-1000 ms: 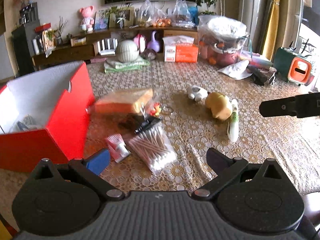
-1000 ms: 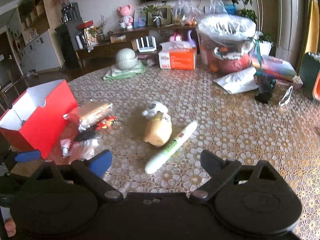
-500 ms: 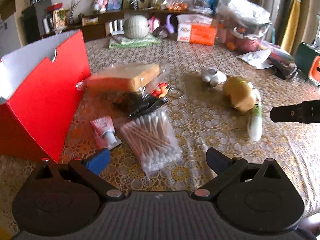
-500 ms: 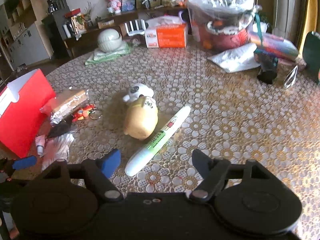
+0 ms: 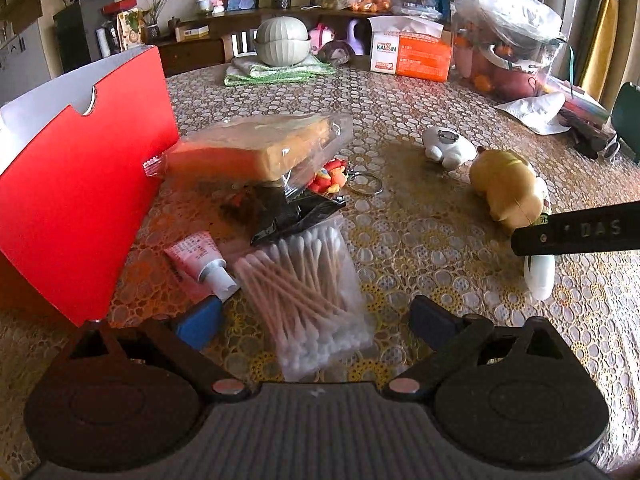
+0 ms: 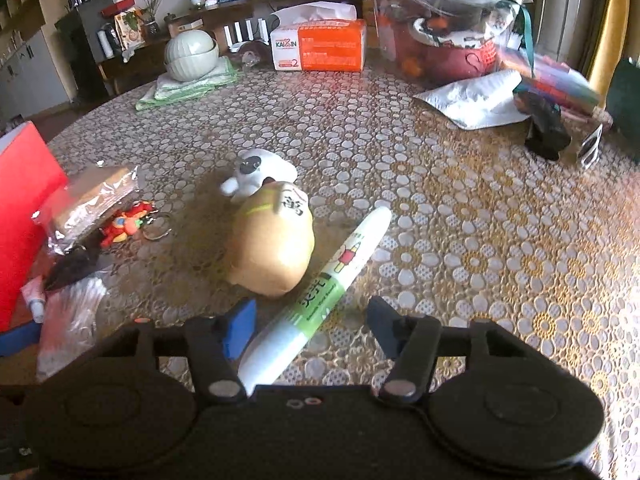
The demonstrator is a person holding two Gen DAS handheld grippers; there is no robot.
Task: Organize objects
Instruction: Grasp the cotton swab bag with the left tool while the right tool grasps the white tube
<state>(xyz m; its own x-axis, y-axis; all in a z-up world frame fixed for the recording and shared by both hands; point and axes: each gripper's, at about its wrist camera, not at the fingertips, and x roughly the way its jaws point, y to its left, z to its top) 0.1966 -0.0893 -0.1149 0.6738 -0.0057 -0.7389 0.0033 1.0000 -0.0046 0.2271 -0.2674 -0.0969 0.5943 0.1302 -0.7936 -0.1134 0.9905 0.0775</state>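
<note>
1. Marker [image 6: 320, 292] first: it lies slantwise on the table [image 6: 460, 208], its lower end between the fingers of my right gripper [image 6: 308, 326], so I can take it across its narrow width.
2. Those jaws are closing, about half open; the blue pad sits just beside the barrel, but I see no pad pressing yet, so nothing is held.
3. Touching the marker's left side is the yellow plush toy [image 6: 272, 252], with a white toy [image 6: 256, 174] behind; I come in low to avoid nudging them.
4. My left gripper [image 5: 308, 320] stands wide open and empty, its fingers on either side of the bag of cotton swabs [image 5: 308, 288], likely my next pick.
5. The pink tube [image 5: 200, 260] and wrapped bread [image 5: 256, 152] lie close by.
6. The red box [image 5: 80, 184] stands open at the left, near the clutter, the likely destination.
</note>
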